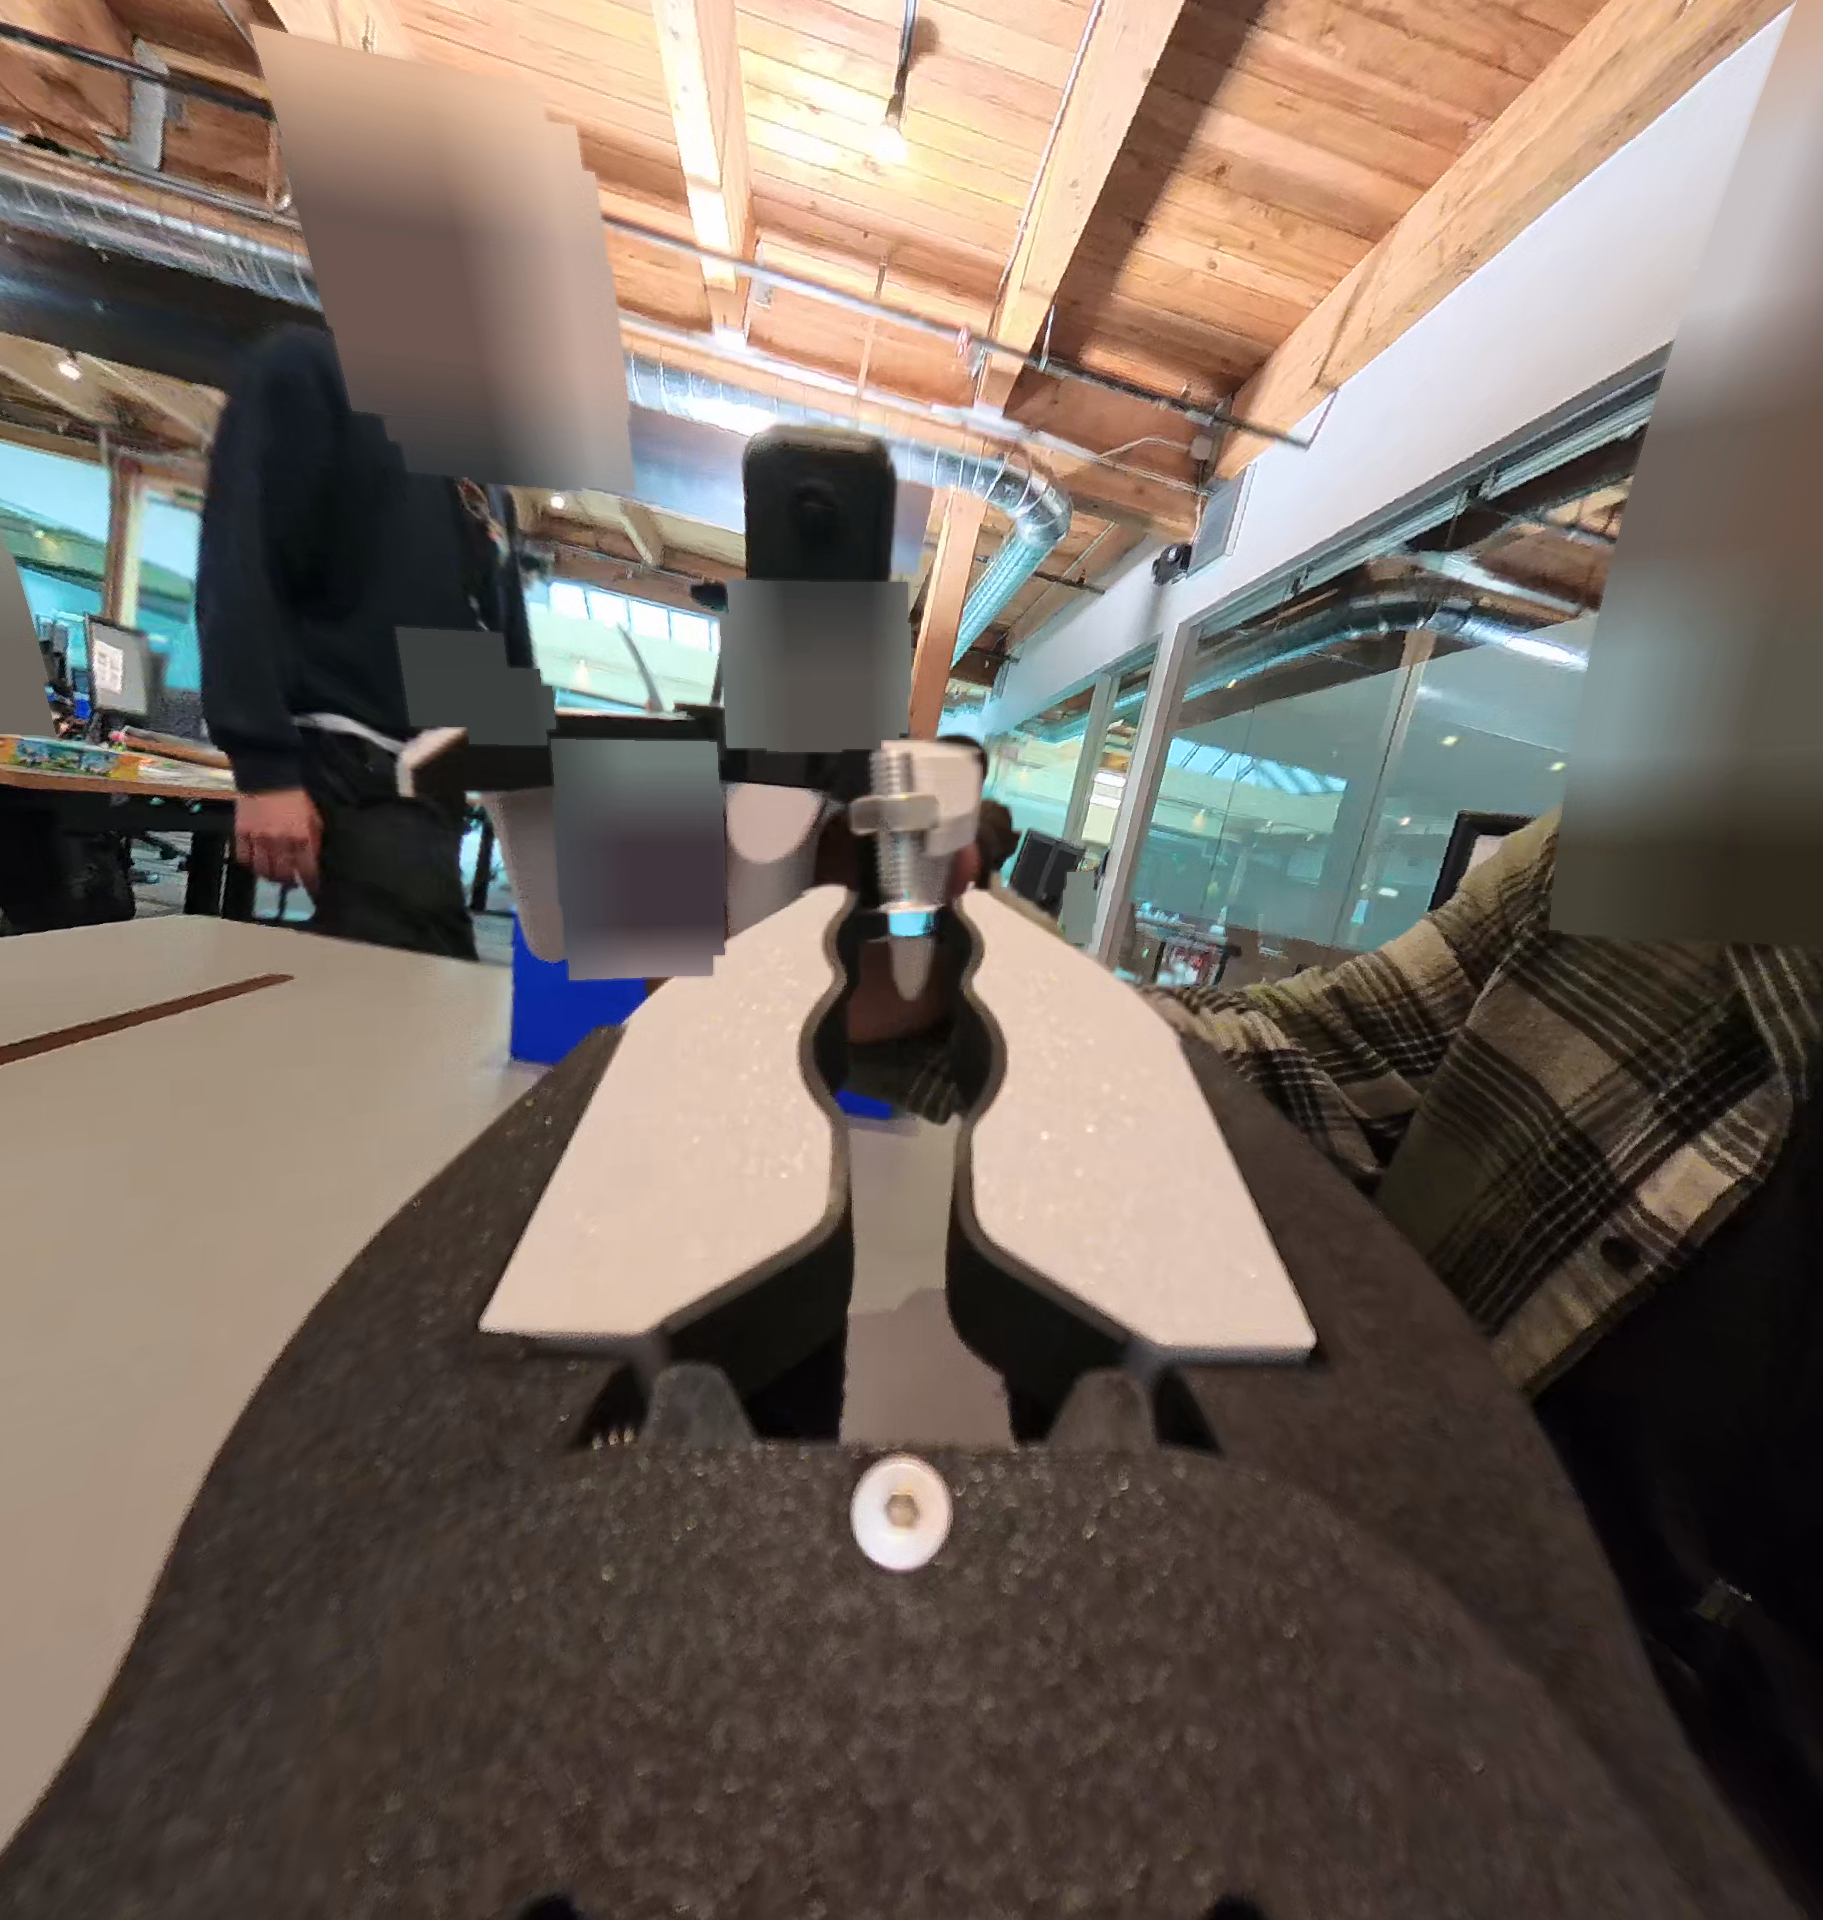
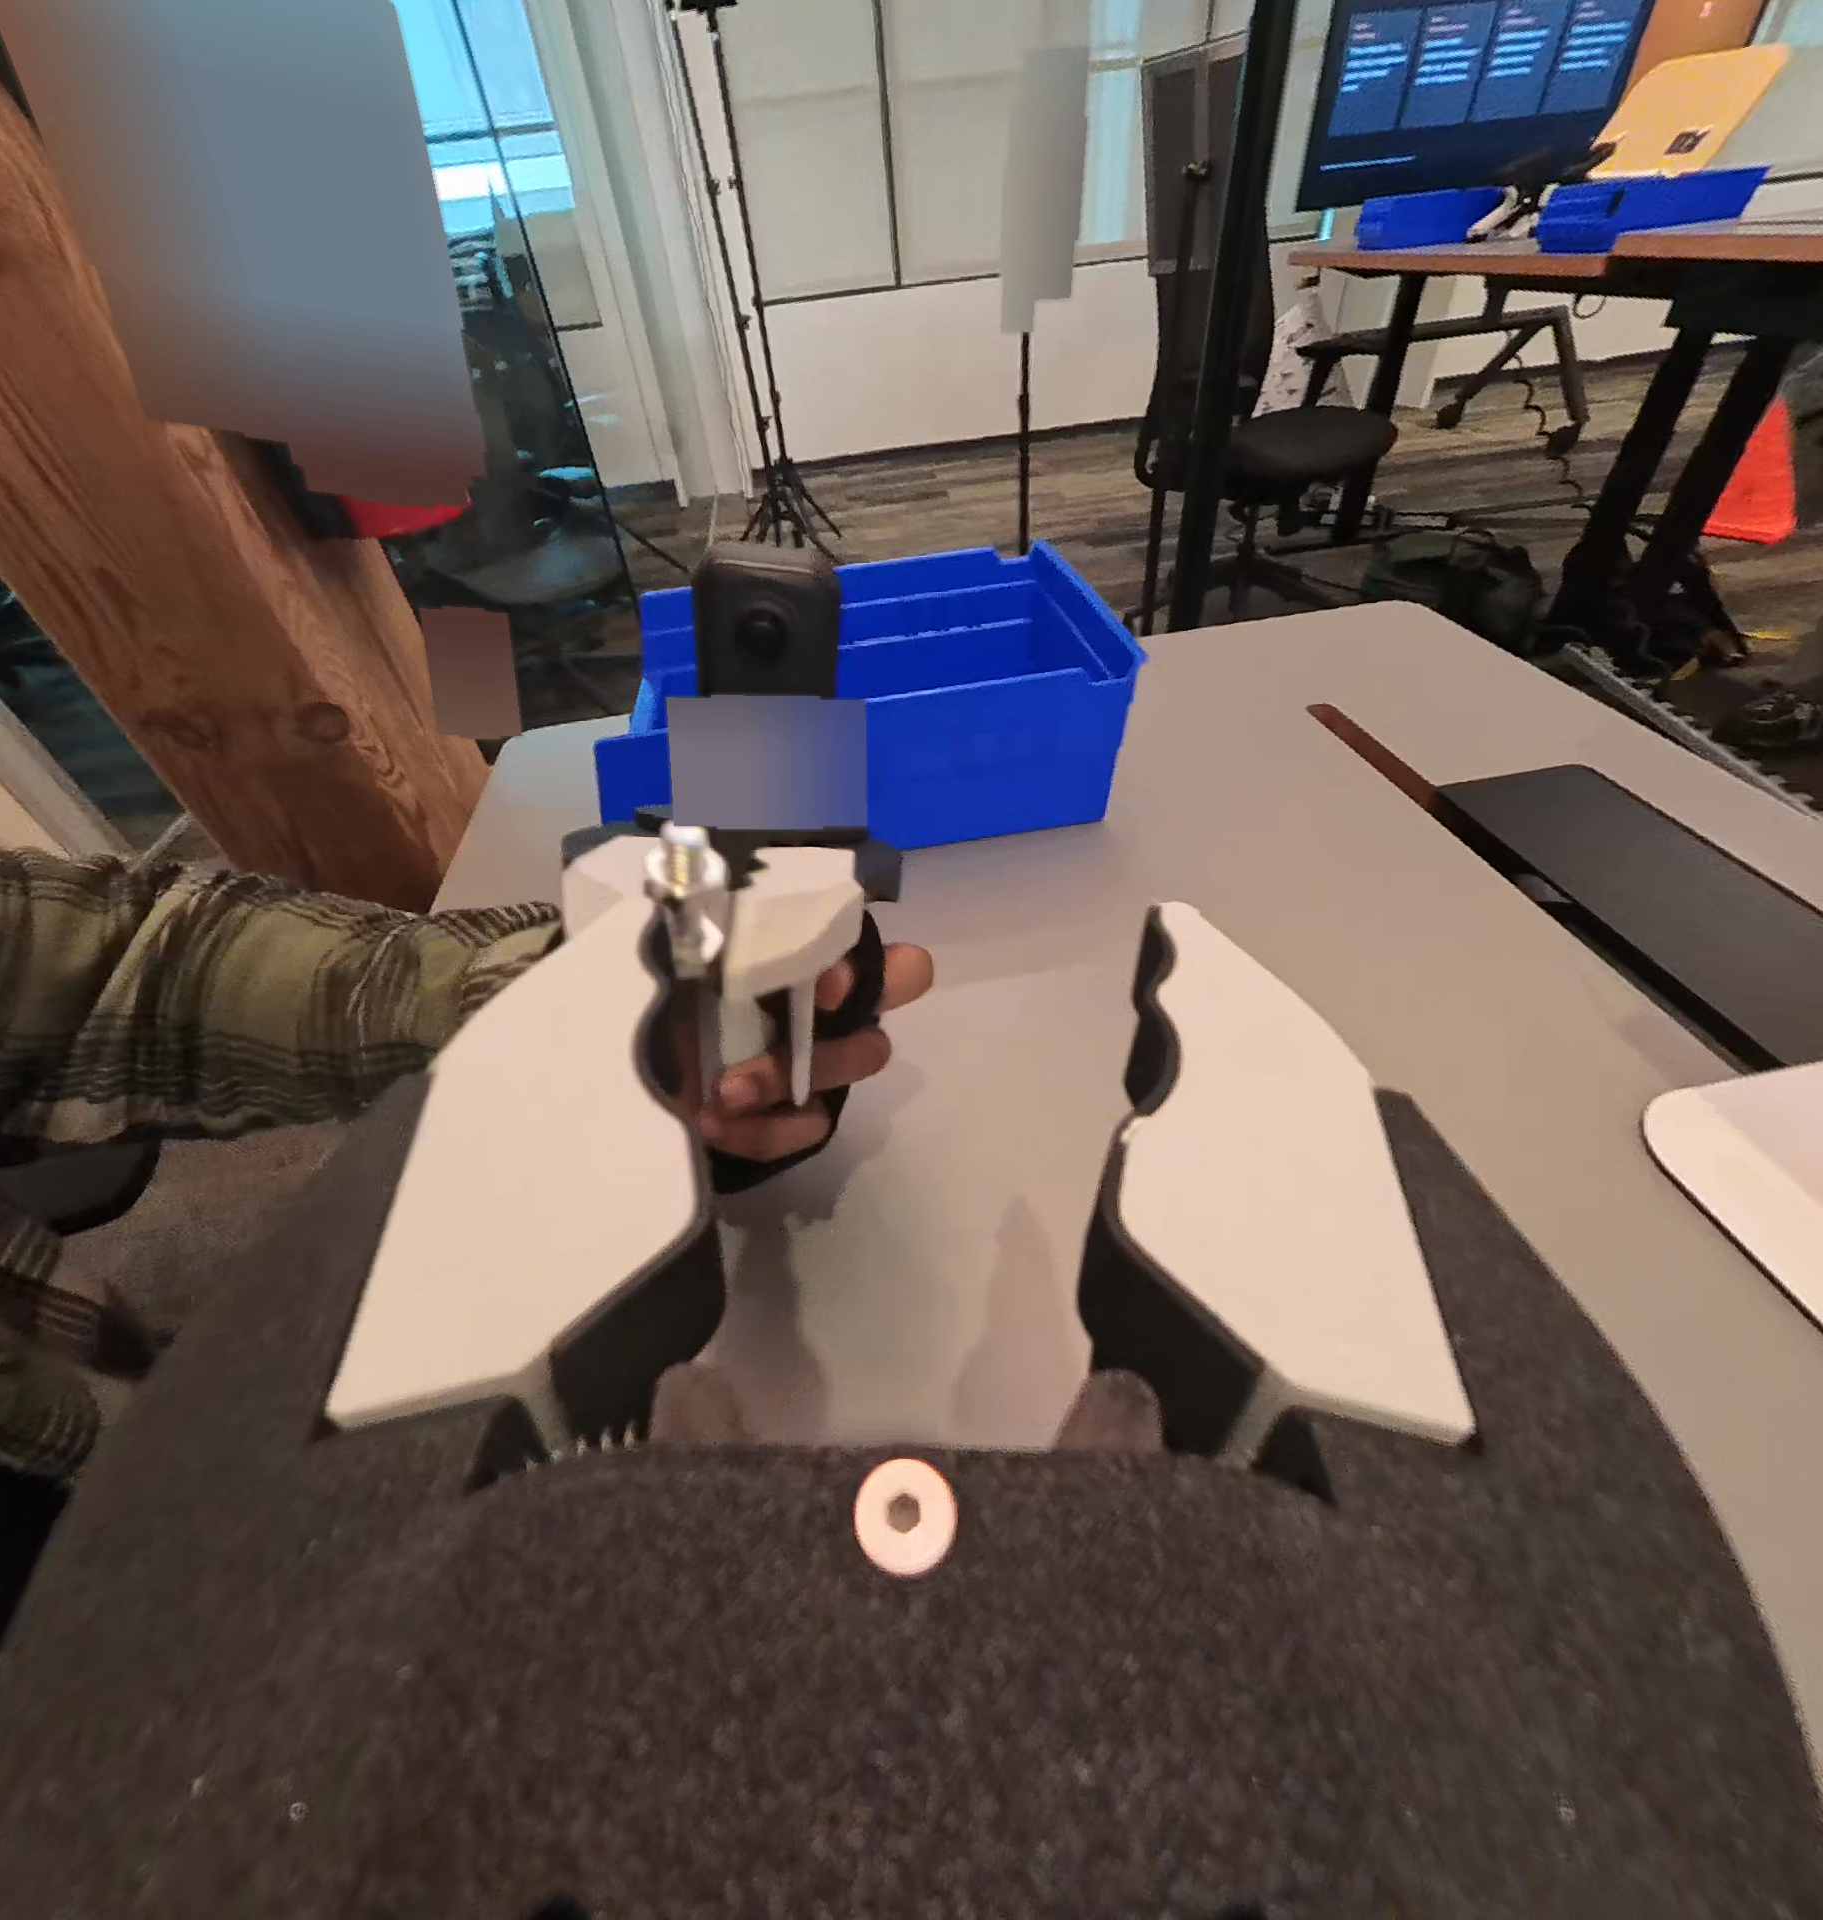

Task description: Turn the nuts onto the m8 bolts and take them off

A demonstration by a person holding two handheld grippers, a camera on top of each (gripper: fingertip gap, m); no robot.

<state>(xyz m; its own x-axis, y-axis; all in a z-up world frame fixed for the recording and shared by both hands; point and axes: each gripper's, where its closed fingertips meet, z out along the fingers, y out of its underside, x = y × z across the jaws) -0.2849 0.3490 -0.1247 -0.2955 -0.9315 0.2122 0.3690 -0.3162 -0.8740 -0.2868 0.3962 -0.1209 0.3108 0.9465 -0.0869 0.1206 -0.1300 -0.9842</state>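
**A:** Where is the bolt?

**B:** The left gripper (image 1: 905, 925) has it. Its two pale fingers (image 1: 741, 1081) are drawn close together and clench the head of the silver bolt (image 1: 894, 842), so the threaded shank stands upright above the fingertips. A nut (image 1: 899, 810) sits partway down the thread, well clear of the head.

**A:** And the right gripper?

**B:** The right gripper (image 2: 902, 987) is released, its fingers (image 2: 1250, 1091) spread wide with only bare tabletop between them. In the left wrist view one of its fingertips lies just beside the nut; whether it touches the nut I cannot tell.

**A:** Does the other camera agree?

**B:** Yes. From the right wrist view the left gripper (image 2: 699, 935) shows head-on, held in a hand (image 2: 834, 1049) above the grey table (image 2: 1250, 810), with the bolt (image 2: 683, 904) rising from its closed tips and the nut (image 2: 685, 881) near the top of the shank.

**A:** What else is on the table?

**B:** A blue bin (image 2: 990, 748) stands toward the far edge, behind the left gripper. A black mat (image 2: 1665, 883) lies along the right edge, and a white slab (image 2: 1780, 1184) pokes in nearer the right corner. A sleeve in green plaid (image 2: 211, 987) comes in from the left side.
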